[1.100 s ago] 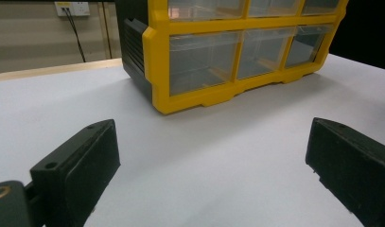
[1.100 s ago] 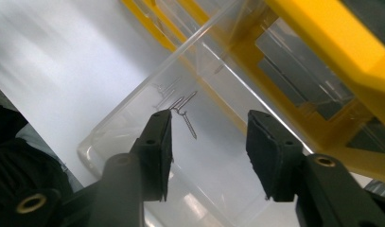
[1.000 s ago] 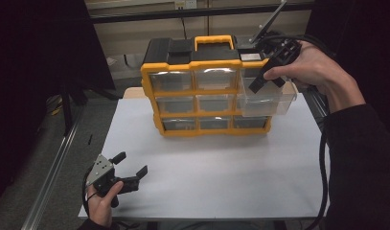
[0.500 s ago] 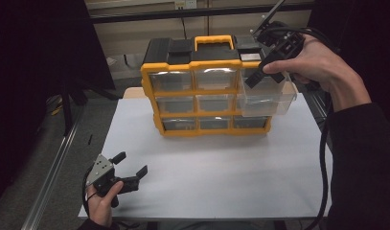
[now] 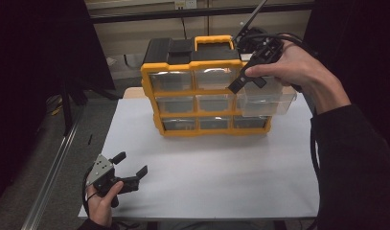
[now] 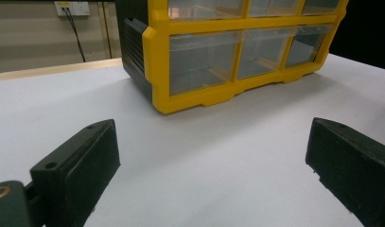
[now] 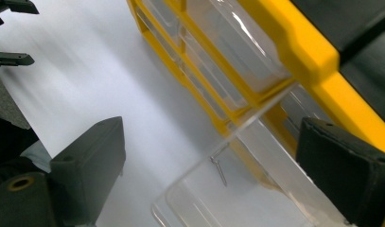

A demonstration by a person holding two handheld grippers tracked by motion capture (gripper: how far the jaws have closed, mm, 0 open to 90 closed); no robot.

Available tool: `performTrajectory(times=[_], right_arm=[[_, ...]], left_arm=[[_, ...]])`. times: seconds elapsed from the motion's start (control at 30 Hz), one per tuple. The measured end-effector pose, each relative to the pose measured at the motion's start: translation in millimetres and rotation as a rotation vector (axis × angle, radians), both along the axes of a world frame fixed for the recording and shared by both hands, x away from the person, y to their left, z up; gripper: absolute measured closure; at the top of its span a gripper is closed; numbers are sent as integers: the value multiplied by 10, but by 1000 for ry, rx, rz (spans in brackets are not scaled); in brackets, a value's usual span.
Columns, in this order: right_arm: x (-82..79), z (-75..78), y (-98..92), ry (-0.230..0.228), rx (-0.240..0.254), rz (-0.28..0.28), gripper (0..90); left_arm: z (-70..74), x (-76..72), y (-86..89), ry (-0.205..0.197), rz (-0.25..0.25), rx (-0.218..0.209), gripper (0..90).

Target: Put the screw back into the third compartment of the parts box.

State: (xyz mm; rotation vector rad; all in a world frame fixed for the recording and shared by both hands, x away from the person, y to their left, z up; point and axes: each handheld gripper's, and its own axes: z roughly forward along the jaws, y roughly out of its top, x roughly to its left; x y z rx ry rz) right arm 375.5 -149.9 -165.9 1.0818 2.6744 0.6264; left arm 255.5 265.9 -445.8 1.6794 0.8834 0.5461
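Note:
A yellow organizer point(image 5: 202, 91) with clear drawers and a black top stands at the back of the white table point(image 5: 221, 172). Its right-hand drawer point(image 5: 267, 100) is pulled out toward me. My right gripper point(image 5: 245, 85) hovers over that drawer's left front corner; its jaws have just been opening and press on nothing. In the right gripper view the right gripper point(image 7: 209, 142) looks down into the drawer point(image 7: 237, 189), where one small metal nail point(image 7: 220, 170) lies. My left gripper point(image 5: 131, 164) rests open at the table's near left corner, facing the organizer point(image 6: 218, 47) with nothing between its jaws point(image 6: 211, 142).
The table's left edge drops to a dark floor with a metal rail point(image 5: 53, 163). A black cable point(image 5: 315, 143) trails from the right gripper along the sleeve. Bare white table lies between the left gripper and the organizer. A wall socket point(image 6: 72, 7) sits behind.
My right gripper has let go of the pulled-out drawer's front, spread its jaws and lifted up and to the left. The drawer stays out. The left gripper has not moved.

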Motion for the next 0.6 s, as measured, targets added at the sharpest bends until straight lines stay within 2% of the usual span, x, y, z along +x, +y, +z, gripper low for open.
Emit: performTrajectory(times=[0.6], right_arm=[[7,-106,444,-17,-39,87,58]], left_arm=[[1,-2,2,-3,1,0,35]])
